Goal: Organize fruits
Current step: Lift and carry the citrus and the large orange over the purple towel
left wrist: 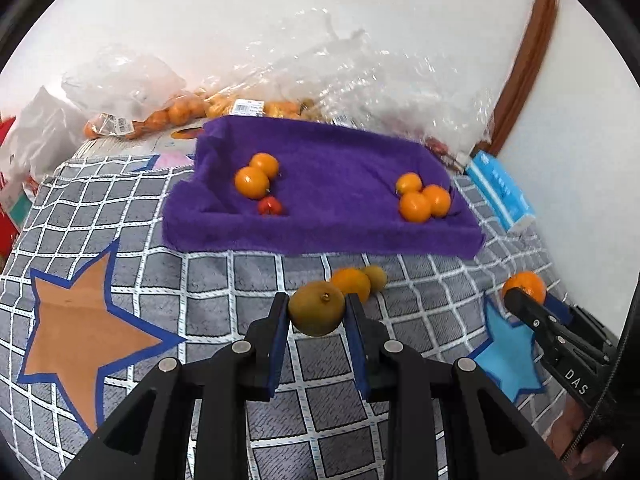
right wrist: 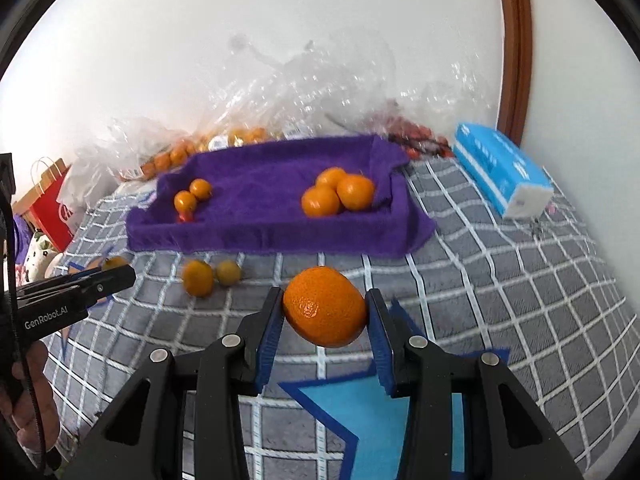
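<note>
Left wrist | orange [left wrist: 351, 283], greenish fruit [left wrist: 375, 277] before purple tray [left wrist: 320, 236]

Two fruit clusters [left wrist: 257, 179] [left wrist: 423, 197] in the towel-lined tray [left wrist: 320, 236] — left and right — loose fruits [left wrist: 352, 282] before it

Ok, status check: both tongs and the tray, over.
Left tongs shut on yellow-green fruit. Right tongs shut on orange. Purple tray holds two fruit clusters. Two loose fruits lie before it.
</note>
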